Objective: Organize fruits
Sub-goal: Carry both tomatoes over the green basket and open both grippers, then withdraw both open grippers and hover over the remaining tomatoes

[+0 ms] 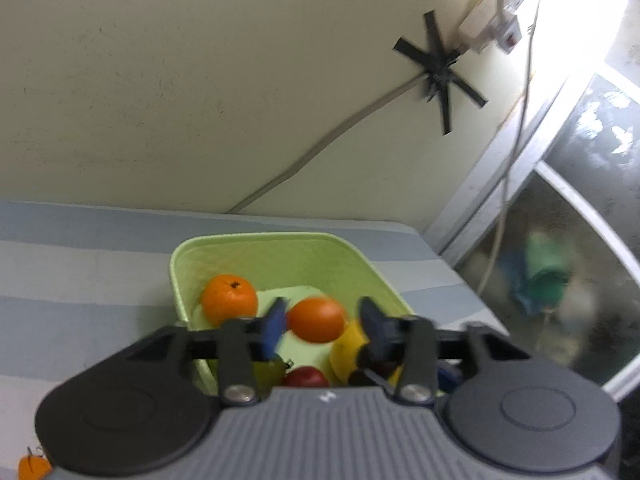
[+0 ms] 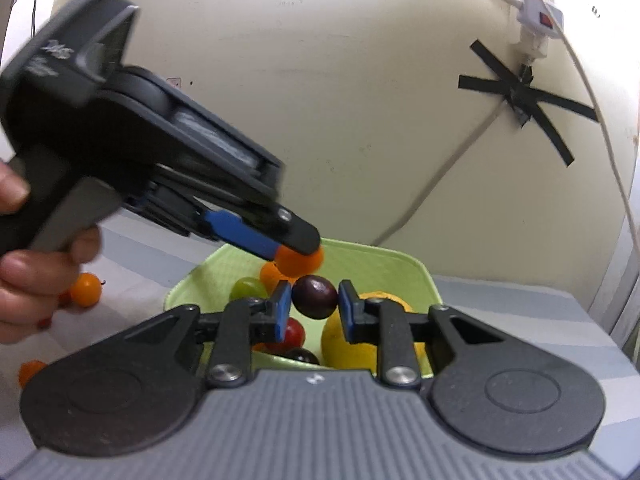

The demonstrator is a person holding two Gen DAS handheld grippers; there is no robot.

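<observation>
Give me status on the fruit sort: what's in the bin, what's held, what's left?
Done: the green bin already holds an orange, a green grape, a red fruit and a yellow fruit. In hand: the left tool has an orange fruit between its fingers, and the right tool brackets a dark plum, both over the bin. Left: small orange fruits on the striped cloth.

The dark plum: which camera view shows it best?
The right wrist view: the dark plum sits sharp between the right gripper fingers, above the green basket. The left wrist view does not clearly show it.
</observation>
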